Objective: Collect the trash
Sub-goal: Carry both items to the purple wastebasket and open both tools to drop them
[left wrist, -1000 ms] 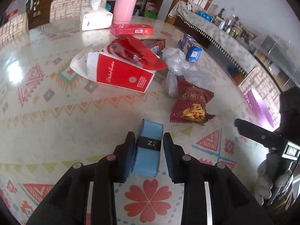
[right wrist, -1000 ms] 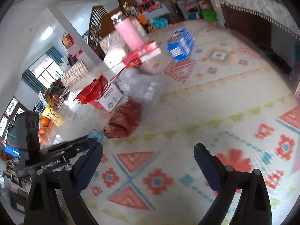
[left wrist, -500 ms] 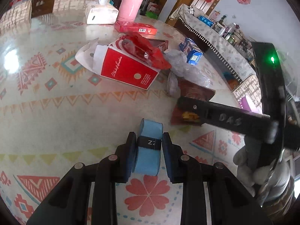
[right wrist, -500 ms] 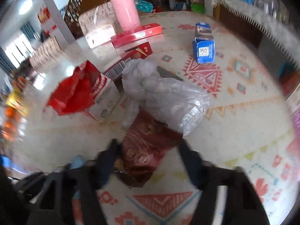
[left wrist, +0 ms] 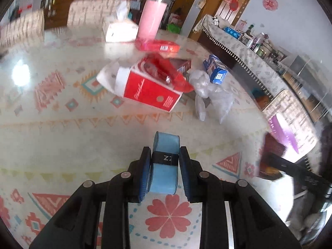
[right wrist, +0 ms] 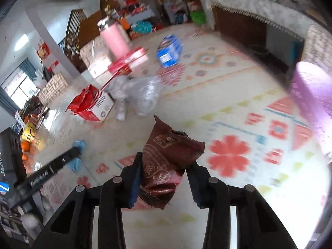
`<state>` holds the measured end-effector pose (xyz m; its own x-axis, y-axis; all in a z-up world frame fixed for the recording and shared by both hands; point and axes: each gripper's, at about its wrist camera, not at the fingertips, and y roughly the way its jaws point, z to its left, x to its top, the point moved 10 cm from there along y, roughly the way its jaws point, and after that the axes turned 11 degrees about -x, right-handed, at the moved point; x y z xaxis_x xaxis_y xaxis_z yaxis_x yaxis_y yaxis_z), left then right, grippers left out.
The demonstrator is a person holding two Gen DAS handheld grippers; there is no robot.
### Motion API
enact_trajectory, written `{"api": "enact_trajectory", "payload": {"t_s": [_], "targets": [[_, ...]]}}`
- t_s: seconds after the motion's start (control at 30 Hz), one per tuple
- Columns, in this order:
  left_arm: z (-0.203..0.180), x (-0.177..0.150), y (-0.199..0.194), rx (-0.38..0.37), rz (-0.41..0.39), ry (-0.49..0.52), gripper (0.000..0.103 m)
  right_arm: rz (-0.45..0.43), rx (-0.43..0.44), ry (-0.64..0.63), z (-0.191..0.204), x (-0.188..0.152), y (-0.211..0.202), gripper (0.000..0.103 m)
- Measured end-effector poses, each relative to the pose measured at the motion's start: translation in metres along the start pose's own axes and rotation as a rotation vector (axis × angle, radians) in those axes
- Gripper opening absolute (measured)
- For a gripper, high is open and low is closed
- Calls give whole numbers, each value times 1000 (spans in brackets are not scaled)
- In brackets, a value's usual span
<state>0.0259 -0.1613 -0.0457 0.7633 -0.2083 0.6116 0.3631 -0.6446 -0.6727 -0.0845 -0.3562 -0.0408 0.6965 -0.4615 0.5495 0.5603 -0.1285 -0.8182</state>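
Between the pads of the right gripper [right wrist: 164,178], whose jaws have just been closing, a dark red snack bag [right wrist: 166,161] is now hanging clear of the patterned table [right wrist: 238,95], so one piece of trash is collected. The left gripper [left wrist: 165,168] is clamping one blue roll [left wrist: 165,161]. Farther off are lying one clear plastic bag [right wrist: 141,95], one red box [right wrist: 93,108] and one blue carton [right wrist: 169,51].

The dark red snack bag [right wrist: 166,166] has left its spot on the table beside the clear plastic bag [right wrist: 139,95]. The right gripper [right wrist: 164,178], its jaws just closing, now holds it lifted, nearer and further right.
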Motion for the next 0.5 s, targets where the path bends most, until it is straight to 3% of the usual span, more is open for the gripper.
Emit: {"api": "enact_trajectory", "payload": {"t_s": [0.17, 0.37, 0.5], "targets": [[-7, 0, 0, 95, -33, 92, 27, -85, -31, 10, -48, -8, -36, 44], [-28, -1, 1, 96, -9, 132, 27, -112, -14, 75, -101, -17, -49, 44], [-70, -4, 5, 53, 26, 171, 27, -128, -15, 120, -138, -16, -53, 44]]}}
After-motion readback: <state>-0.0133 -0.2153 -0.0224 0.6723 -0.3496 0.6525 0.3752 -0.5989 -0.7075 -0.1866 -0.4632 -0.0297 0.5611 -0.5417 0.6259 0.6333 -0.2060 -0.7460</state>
